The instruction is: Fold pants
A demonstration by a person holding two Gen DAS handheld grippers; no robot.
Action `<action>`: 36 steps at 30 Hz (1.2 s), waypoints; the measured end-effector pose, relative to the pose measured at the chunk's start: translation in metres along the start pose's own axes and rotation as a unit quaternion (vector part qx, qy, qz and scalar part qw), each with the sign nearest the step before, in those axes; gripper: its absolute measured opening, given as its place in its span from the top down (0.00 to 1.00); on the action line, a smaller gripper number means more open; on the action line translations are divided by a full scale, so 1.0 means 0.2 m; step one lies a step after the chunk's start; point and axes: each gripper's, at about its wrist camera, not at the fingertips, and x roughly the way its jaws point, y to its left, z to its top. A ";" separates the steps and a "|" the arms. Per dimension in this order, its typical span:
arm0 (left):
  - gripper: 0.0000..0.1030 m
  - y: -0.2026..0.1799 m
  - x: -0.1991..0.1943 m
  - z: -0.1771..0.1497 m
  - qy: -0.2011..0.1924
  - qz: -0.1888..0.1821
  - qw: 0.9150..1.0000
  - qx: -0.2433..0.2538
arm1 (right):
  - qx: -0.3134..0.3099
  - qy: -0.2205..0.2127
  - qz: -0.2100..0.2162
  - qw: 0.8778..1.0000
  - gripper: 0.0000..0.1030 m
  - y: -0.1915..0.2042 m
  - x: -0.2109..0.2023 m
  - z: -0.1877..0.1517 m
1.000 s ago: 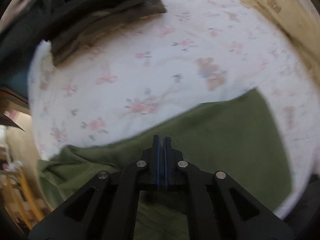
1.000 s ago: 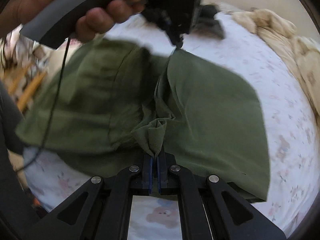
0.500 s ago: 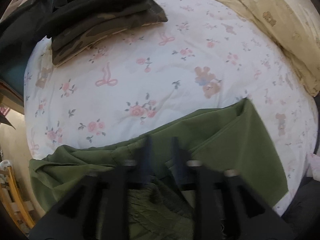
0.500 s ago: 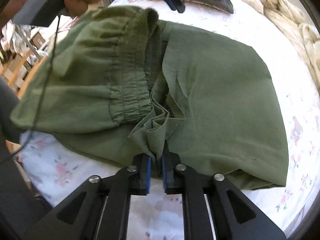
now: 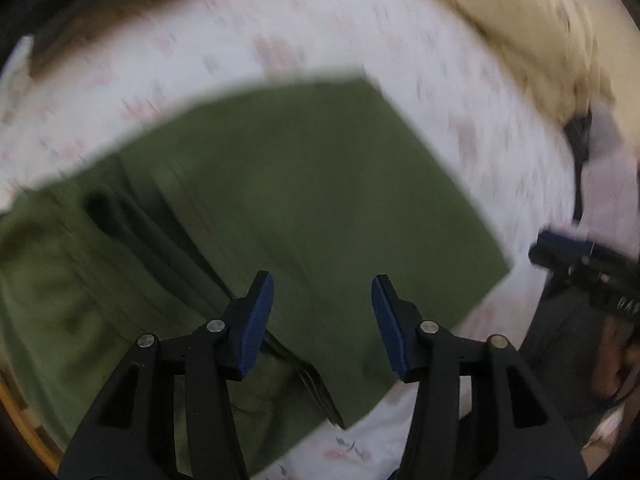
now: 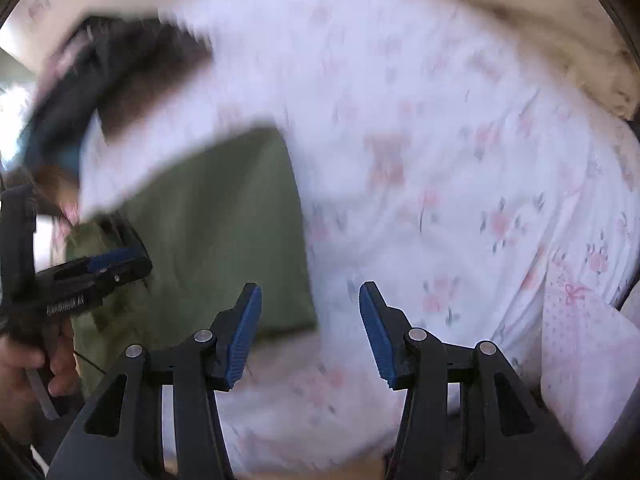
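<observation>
The green pants point(image 5: 304, 200) lie folded flat on the flowered bed sheet point(image 5: 460, 92). In the right wrist view the pants point(image 6: 224, 220) are at the left. My left gripper point(image 5: 322, 320) is open and empty, just above the pants' near part. My right gripper point(image 6: 310, 330) is open and empty over the sheet, right of the pants' edge. The right gripper also shows at the right edge of the left wrist view point(image 5: 580, 268). The left gripper shows at the left of the right wrist view point(image 6: 92, 276). Both views are blurred by motion.
A pile of dark folded clothes point(image 6: 100, 92) lies at the far left of the bed. A cream blanket point(image 5: 520, 28) is bunched along the far right. A pink dotted pillow point(image 6: 580, 360) lies at the near right edge.
Both grippers have let go of the pants and opened wide. The pants now lie flat. The right gripper has swung right, off the cloth and over the sheet.
</observation>
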 end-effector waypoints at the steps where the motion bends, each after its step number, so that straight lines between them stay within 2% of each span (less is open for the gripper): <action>1: 0.54 -0.01 0.04 -0.02 0.011 0.009 1.000 0.004 | -0.028 0.019 -0.017 0.999 0.48 0.03 0.03 -0.01; 3: 0.54 -0.02 0.14 -0.07 0.043 0.050 0.998 0.025 | -0.097 0.044 -0.059 0.993 0.48 0.13 0.10 -0.08; 5: 0.54 -0.02 0.19 -0.09 0.046 0.074 0.995 0.041 | -0.150 0.059 -0.085 0.983 0.49 0.21 0.17 -0.16; 6: 0.54 -0.02 0.21 -0.09 0.046 0.097 0.993 0.053 | -0.161 0.061 -0.091 0.981 0.49 0.21 0.19 -0.18; 7: 0.54 -0.03 0.22 -0.09 0.047 0.101 0.992 0.055 | -0.166 0.060 -0.098 0.979 0.49 0.19 0.20 -0.19; 10: 0.54 -0.03 0.22 -0.09 0.048 0.109 0.992 0.049 | -0.152 0.018 -0.092 0.984 0.49 0.19 0.25 -0.19; 12: 0.54 -0.04 0.23 -0.10 0.052 0.123 0.989 0.066 | -0.142 -0.016 -0.097 0.985 0.49 0.20 0.27 -0.20; 14: 0.54 -0.05 0.25 -0.10 0.054 0.129 0.987 0.076 | -0.138 -0.021 -0.110 0.984 0.56 0.20 0.33 -0.19; 15: 0.54 -0.05 0.25 -0.11 0.056 0.129 0.987 0.077 | -0.139 -0.026 -0.111 0.984 0.62 0.20 0.34 -0.20; 16: 0.54 -0.05 0.26 -0.10 0.057 0.128 0.987 0.078 | -0.148 -0.034 -0.133 0.979 0.71 0.19 0.35 -0.21; 17: 0.54 -0.06 0.27 -0.11 0.059 0.127 0.987 0.080 | -0.152 -0.039 -0.152 0.976 0.71 0.18 0.37 -0.20; 19: 0.53 -0.08 0.29 -0.12 0.061 0.127 0.986 0.087 | -0.126 -0.050 -0.152 0.979 0.71 0.12 0.35 -0.20; 21: 0.53 -0.10 0.29 -0.14 0.062 0.129 0.985 0.093 | -0.109 -0.038 -0.156 0.981 0.71 0.09 0.35 -0.21; 22: 0.54 -0.10 0.28 -0.14 0.061 0.128 0.986 0.091 | -0.119 -0.037 -0.164 0.979 0.65 0.09 0.35 -0.21; 23: 0.54 -0.10 0.28 -0.14 0.062 0.126 0.986 0.091 | -0.131 -0.040 -0.176 0.975 0.52 0.10 0.34 -0.22; 25: 0.53 -0.08 0.27 -0.13 0.061 0.124 0.986 0.091 | -0.101 -0.034 -0.176 0.979 0.40 0.03 0.30 -0.21; 27: 0.53 -0.08 0.27 -0.14 0.057 0.125 0.986 0.093 | -0.091 -0.001 -0.173 0.981 0.40 0.01 0.27 -0.19; 29: 0.53 -0.07 0.26 -0.14 0.055 0.124 0.986 0.092 | -0.111 0.013 -0.193 0.975 0.40 0.03 0.24 -0.19; 30: 0.53 -0.07 0.25 -0.15 0.055 0.124 0.987 0.091 | -0.117 0.036 -0.208 0.970 0.40 0.04 0.24 -0.19; 32: 0.53 -0.06 0.25 -0.15 0.055 0.124 0.987 0.090 | -0.129 0.062 -0.197 0.970 0.40 0.04 0.21 -0.21; 34: 0.54 -0.06 0.25 -0.16 0.054 0.123 0.987 0.088 | -0.122 0.028 -0.187 0.974 0.40 0.04 0.10 -0.19; 35: 0.54 -0.06 0.24 -0.16 0.053 0.122 0.987 0.088 | -0.109 -0.014 -0.144 0.983 0.40 0.05 0.02 -0.16; 36: 0.54 -0.06 0.24 -0.16 0.053 0.121 0.987 0.087 | -0.100 -0.036 -0.118 0.987 0.41 0.06 -0.01 -0.15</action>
